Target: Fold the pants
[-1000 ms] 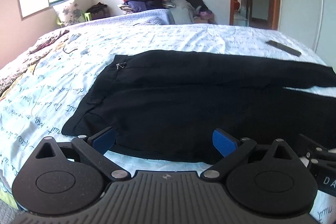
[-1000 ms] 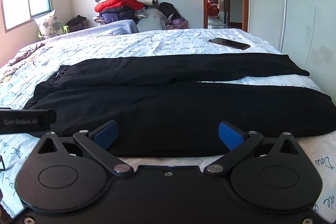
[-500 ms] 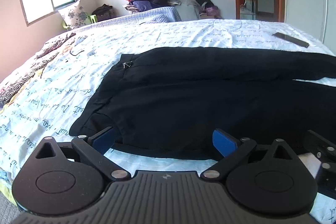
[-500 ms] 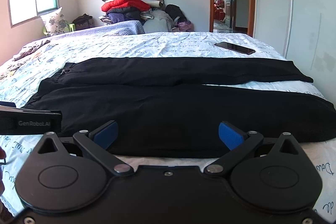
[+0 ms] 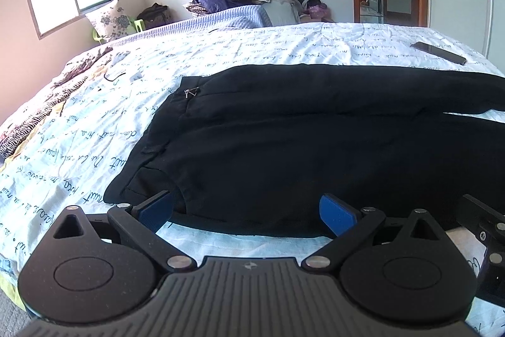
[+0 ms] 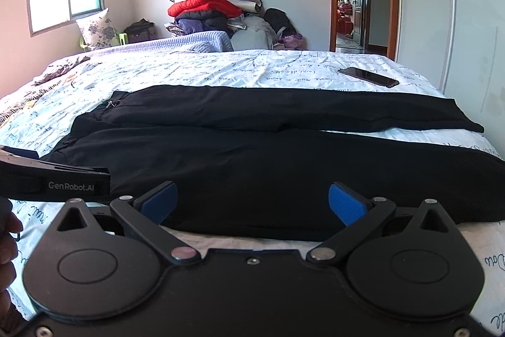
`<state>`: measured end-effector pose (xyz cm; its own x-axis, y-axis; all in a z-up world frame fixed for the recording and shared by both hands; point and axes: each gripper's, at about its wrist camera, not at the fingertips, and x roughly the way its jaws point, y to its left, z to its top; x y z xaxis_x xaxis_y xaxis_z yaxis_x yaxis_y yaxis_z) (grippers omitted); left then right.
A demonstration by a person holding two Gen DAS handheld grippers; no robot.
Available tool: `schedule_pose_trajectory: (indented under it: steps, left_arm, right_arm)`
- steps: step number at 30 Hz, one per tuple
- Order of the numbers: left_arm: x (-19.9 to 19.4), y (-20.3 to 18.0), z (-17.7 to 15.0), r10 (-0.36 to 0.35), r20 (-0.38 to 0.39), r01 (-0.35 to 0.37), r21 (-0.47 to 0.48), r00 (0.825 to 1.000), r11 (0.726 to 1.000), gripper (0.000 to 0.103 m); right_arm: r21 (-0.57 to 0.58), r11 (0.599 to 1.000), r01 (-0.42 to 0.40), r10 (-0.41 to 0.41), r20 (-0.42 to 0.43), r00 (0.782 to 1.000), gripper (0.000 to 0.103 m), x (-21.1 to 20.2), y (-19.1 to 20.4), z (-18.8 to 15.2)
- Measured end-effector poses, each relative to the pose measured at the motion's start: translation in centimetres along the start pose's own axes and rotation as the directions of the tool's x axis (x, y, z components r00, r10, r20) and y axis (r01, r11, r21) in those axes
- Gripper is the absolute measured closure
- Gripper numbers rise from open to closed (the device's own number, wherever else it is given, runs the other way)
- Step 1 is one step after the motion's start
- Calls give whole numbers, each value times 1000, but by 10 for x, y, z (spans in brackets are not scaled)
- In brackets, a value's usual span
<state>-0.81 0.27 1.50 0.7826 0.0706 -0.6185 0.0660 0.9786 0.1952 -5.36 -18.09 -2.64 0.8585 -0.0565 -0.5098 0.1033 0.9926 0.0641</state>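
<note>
Left wrist view puts the black pants [image 5: 300, 141] spread flat across the near half of the bed [image 5: 252, 46], waistband toward the bed's left side and the two legs running off toward the right edge. The far leg lies a little apart from the near one, with a sliver of sheet showing between them toward the cuffs. We judge no fold has been made yet: we are at the approach, lining up for the first grab.

Our left gripper [image 5: 246, 212] hangs just off the bed's near edge with its blue pads spread wide, holding nothing; the near hem of the pants, close to the waist corner, sits just ahead of the pads. Our right gripper [image 6: 252, 201] is likewise wide and empty, facing the near leg further along toward the cuffs.

Next, we think, both need to go forward and down to pinch the near edge, then carry it over onto the far leg.

A phone [image 6: 367, 76] lies well beyond the pants near the far right corner, and a heap of clothes [image 6: 211, 8] stands past the bed.
</note>
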Motion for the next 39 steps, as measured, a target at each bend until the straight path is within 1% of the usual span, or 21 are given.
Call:
schedule_pose_trajectory:
  steps: [8,11,15,18,20,23,24,26,28,29,30,32,34,35,36,37,38,39]
  left_arm:
    - [6,1,0,-5,-17,5,5,1000,1000,2]
    - [10,3,1,-6,-25,6,4,1000,1000,2]
    - [16,5,2,-2,-34,2,3,999,1000,2]
    - [21,9,3,2,-40,-2,0,999,1000,2]
    - [24,16,7,8,-38,-8,-13,999,1000,2]
    - [34,36,22,35,-25,-36,-49,999,998,2]
    - [39,45,29,48,-21,-50,-63,999,997,2]
    - [52,64,44,88,-17,-89,-82,996,993,2]
    - [68,85,58,123,-22,-125,-86,992,988,2]
    - [75,95,65,131,-26,-133,-89,991,987,2]
    - [84,105,71,140,-33,-143,-93,990,985,2]
    - [101,127,82,166,-54,-171,-108,985,979,2]
    - [119,146,93,178,-75,-186,-121,981,975,3]
    - [128,153,99,171,-92,-182,-127,981,975,3]
    - [137,158,104,158,-113,-173,-134,981,976,3]
    - [144,162,109,143,-131,-161,-142,981,977,3]
    - [153,162,112,122,-143,-143,-151,982,978,3]
    - [161,164,115,98,-153,-122,-159,983,980,3]
  right_arm:
    - [-16,1000,5,-5,-4,1000,0,4,3,2]
    - [-44,999,-4,5,5,1000,0,5,5,3]
    - [-118,992,-53,59,44,997,0,2,13,6]
    - [-134,986,-103,111,56,992,0,7,15,16]
    - [-159,980,-116,128,63,990,0,15,17,29]
    - [-235,963,-133,157,83,984,0,34,23,53]
    - [-276,951,-140,168,83,982,0,43,27,62]
    - [-377,915,-144,193,97,976,0,60,38,76]
    - [-487,865,-121,201,114,973,0,83,52,89]
    - [-540,833,-121,219,121,968,0,96,59,95]
    - [-582,803,-128,242,121,963,0,108,65,101]
    - [-633,758,-155,281,102,954,0,137,76,114]
    - [-658,719,-222,331,44,942,0,167,86,129]
    - [-656,710,-255,353,19,936,0,181,91,137]
    - [-641,704,-305,380,-22,925,0,200,96,148]
    - [-616,700,-361,413,-64,909,2,215,99,157]
    - [-581,695,-423,451,-105,886,3,231,102,167]
    - [-552,693,-464,484,-121,867,3,243,106,174]
